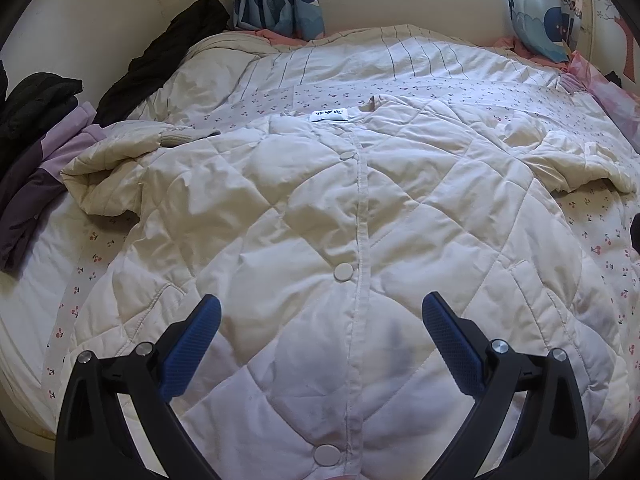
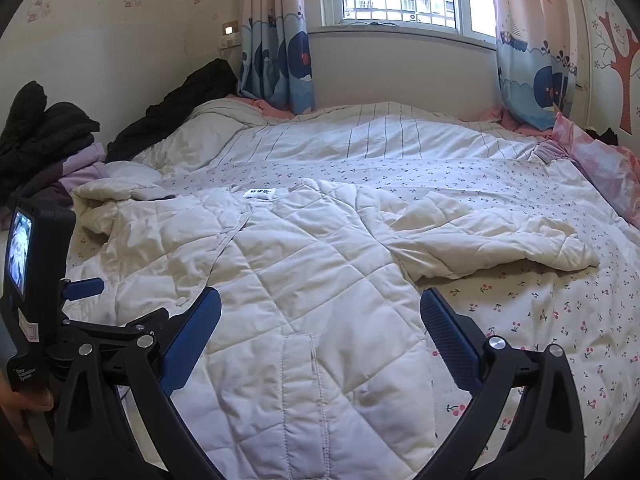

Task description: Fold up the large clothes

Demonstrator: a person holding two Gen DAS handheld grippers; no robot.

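Note:
A cream quilted jacket [image 1: 320,208] lies spread flat on the bed, front up, its snap placket running down the middle and a white neck label [image 1: 330,116] at the far end. Both sleeves are bunched out to the sides. My left gripper [image 1: 320,308] hovers open above the jacket's lower front, nothing between its blue pads. In the right wrist view the same jacket [image 2: 304,272] fills the centre, its right sleeve [image 2: 492,240] stretched out over the sheet. My right gripper [image 2: 320,300] is open above the jacket's lower right side, holding nothing. The left gripper [image 2: 84,288] shows at the left edge.
A cherry-print sheet [image 2: 540,320] and a striped duvet [image 2: 360,136] cover the bed. Dark and purple clothes [image 1: 36,128] are piled at the left by the wall. A pink pillow [image 2: 600,168] lies at the right; curtains [image 2: 280,40] hang beside the window.

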